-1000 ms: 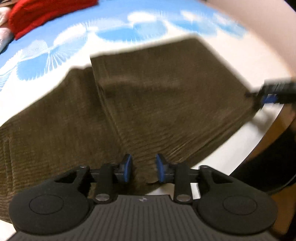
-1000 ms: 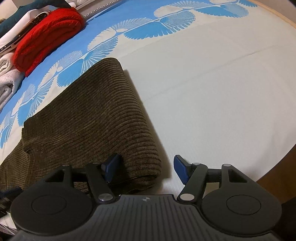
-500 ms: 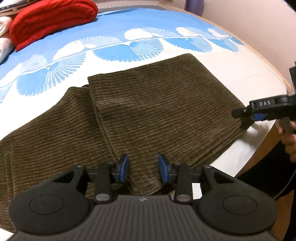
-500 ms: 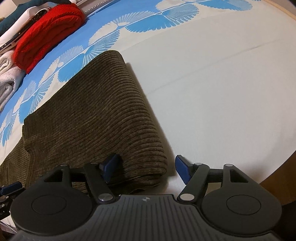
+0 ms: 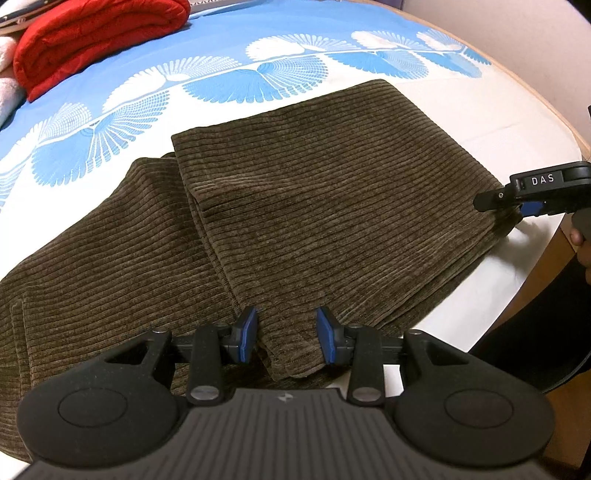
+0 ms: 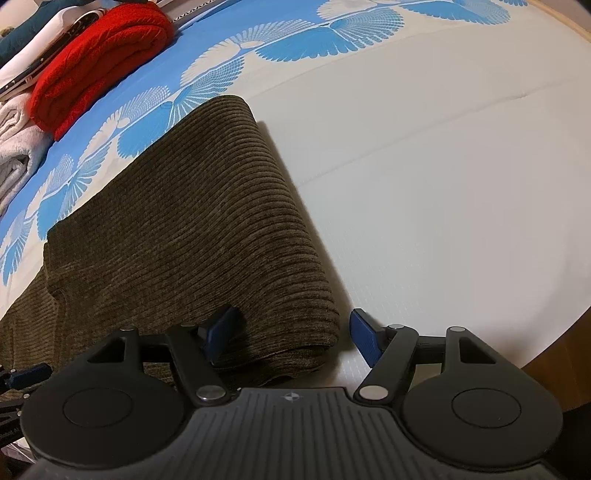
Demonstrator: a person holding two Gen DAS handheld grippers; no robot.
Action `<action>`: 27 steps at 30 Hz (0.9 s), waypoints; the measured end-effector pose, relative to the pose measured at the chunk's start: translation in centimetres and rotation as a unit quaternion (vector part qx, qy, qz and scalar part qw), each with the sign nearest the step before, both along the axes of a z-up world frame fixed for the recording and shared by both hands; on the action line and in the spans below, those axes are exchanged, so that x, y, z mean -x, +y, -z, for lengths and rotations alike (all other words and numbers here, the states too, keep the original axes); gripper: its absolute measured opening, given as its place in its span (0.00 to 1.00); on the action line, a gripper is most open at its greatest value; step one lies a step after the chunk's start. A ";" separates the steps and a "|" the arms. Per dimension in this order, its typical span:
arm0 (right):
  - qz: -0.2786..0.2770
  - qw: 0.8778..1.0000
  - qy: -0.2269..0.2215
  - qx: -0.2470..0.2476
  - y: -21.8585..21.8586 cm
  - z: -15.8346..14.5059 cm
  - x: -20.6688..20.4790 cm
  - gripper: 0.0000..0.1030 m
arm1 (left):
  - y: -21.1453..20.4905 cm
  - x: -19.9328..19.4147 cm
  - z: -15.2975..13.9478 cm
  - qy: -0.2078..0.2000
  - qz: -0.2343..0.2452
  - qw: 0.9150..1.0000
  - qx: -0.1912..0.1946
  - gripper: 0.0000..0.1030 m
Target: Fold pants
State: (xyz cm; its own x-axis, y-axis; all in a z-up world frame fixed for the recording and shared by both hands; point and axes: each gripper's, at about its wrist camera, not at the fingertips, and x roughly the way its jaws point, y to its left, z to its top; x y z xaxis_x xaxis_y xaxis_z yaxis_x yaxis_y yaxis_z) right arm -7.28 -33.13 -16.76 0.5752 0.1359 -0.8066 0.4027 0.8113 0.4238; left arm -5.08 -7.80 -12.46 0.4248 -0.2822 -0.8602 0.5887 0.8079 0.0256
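Observation:
Brown corduroy pants [image 5: 314, 206] lie on the bed, folded over once, with the fold edge on the right [image 6: 288, 229]. My left gripper [image 5: 286, 338] is open, its blue pads either side of the hem corner at the near edge. My right gripper [image 6: 295, 334] is open, straddling the near end of the fold; it also shows in the left wrist view [image 5: 517, 206] at the pants' right corner. The left gripper shows at the lower left of the right wrist view [image 6: 22, 373].
The bed sheet [image 6: 424, 166] is white with a blue fan pattern [image 5: 240, 81]. A folded red blanket [image 5: 92, 33] and pale towels [image 6: 14, 155] lie at the far left. The bed's wooden edge [image 6: 554, 354] runs along the right.
Both grippers stayed open and nearly in place; the left view steadied and drew back slightly, so the hem corner now shows between its pads. The pants settled flat.

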 end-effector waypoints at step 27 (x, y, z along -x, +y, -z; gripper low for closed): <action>-0.059 0.986 -0.132 0.086 2.8 -5.5 1.6 0.24 | 0.6 -0.5 -0.5 0.003 -0.013 1.000 0.017 0.41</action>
